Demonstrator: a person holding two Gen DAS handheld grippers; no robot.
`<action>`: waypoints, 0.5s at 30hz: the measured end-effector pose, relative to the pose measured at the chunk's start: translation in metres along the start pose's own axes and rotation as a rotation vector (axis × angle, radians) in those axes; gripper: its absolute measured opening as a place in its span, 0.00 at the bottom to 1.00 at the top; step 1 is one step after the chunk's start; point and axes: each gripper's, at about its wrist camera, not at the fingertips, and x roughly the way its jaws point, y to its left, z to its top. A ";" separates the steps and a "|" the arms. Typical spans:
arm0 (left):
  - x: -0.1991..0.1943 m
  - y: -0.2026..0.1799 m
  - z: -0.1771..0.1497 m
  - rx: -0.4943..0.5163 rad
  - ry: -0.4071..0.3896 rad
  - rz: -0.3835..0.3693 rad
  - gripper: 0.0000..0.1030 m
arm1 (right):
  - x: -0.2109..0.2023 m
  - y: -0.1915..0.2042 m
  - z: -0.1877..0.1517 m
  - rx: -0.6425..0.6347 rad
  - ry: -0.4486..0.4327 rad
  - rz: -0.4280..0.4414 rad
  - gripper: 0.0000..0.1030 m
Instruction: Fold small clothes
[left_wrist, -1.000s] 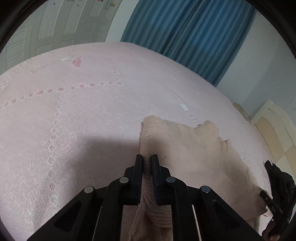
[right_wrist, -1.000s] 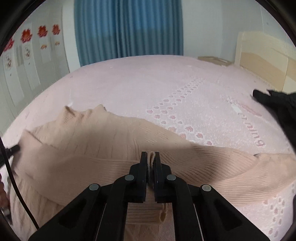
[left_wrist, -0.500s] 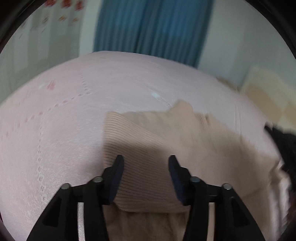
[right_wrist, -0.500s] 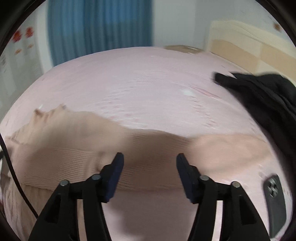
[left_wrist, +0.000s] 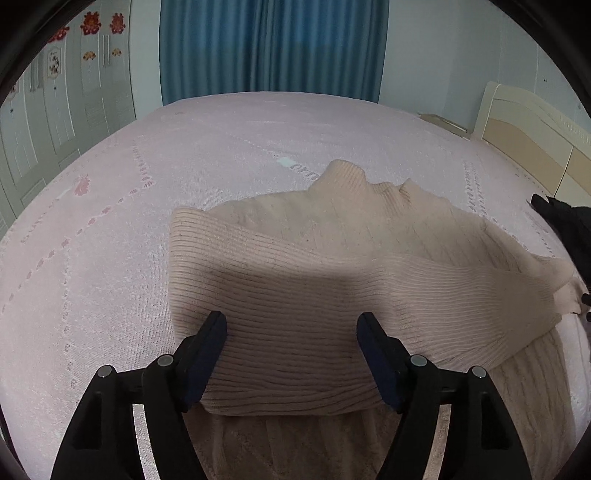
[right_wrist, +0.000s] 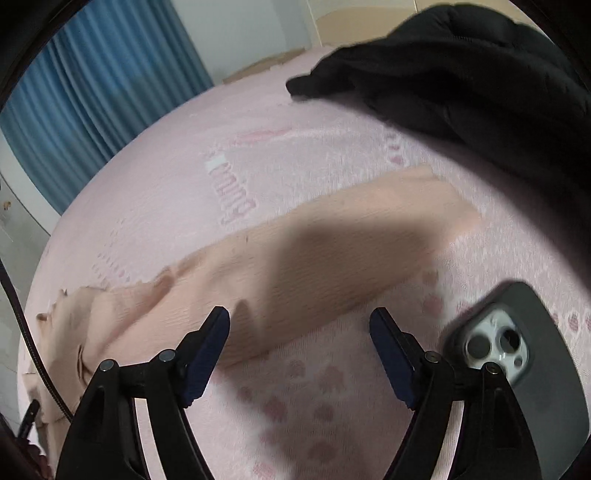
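Note:
A beige ribbed sweater (left_wrist: 332, 280) lies on the pink bedspread (left_wrist: 110, 258), one part folded over its body. My left gripper (left_wrist: 291, 325) hovers over that folded part, its jaws wide apart and still opening; the pads touch nothing. In the right wrist view a long beige sleeve (right_wrist: 332, 251) stretches flat across the bedspread (right_wrist: 295, 406). My right gripper (right_wrist: 299, 321) hangs above the sleeve's near edge, its jaws opening, with the sleeve below the gap and not pinched.
A black garment (right_wrist: 461, 74) is heaped at the far right of the bed, also visible as a dark edge (left_wrist: 569, 225). A phone in a dark case (right_wrist: 517, 365) lies camera-up beside my right gripper. Blue curtains (left_wrist: 273, 48) and a headboard (left_wrist: 535, 136) stand beyond the bed.
Both grippers let go of the sweater and opened wide. The right gripper swung right along the sleeve, bringing the phone and black garment into view. The left gripper shifted and rolled.

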 end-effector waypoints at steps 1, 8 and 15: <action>0.000 0.001 0.000 -0.004 0.000 -0.006 0.70 | 0.003 0.001 0.002 -0.005 0.002 -0.008 0.75; 0.003 0.004 0.000 -0.015 0.002 -0.028 0.71 | 0.017 -0.018 0.023 0.100 -0.035 -0.065 0.60; -0.001 0.012 0.001 -0.053 -0.011 -0.085 0.71 | 0.003 -0.005 0.043 0.030 -0.126 -0.180 0.10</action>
